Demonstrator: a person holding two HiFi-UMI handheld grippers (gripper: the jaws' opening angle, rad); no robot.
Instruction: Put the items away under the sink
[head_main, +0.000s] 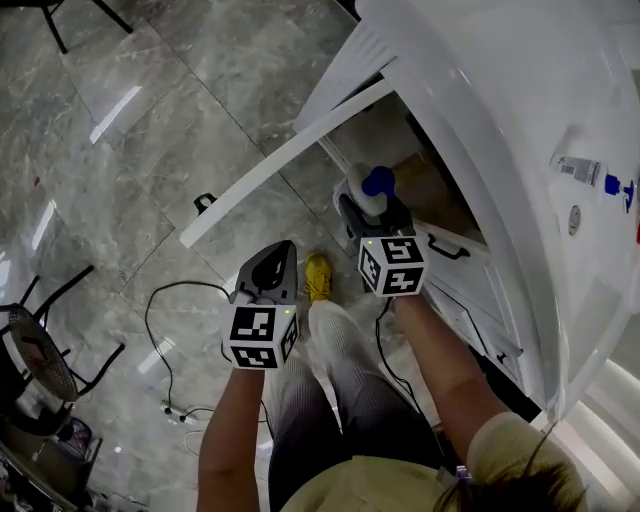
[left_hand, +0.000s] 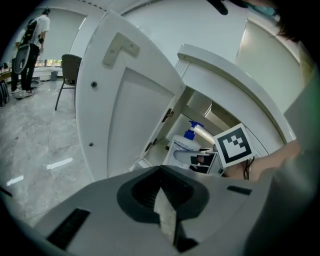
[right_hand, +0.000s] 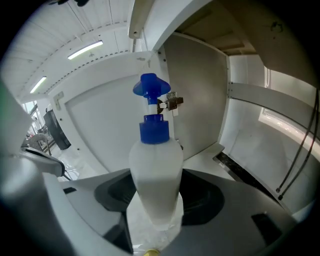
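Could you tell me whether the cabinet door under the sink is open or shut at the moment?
Open: the cabinet door stands swung wide, and the cabinet interior shows behind the pump bottle.

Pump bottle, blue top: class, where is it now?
The pump bottle is right of centre in the head view, clamped in the right hand-held gripper before the open cabinet.

In right claw (head_main: 362, 212) pump bottle (head_main: 372, 186), before cabinet opening (head_main: 428, 192), door (head_main: 285, 160) on left

White bottle (right_hand: 155, 170) with blue pump (right_hand: 151, 87), grey marbled floor (head_main: 150, 130).
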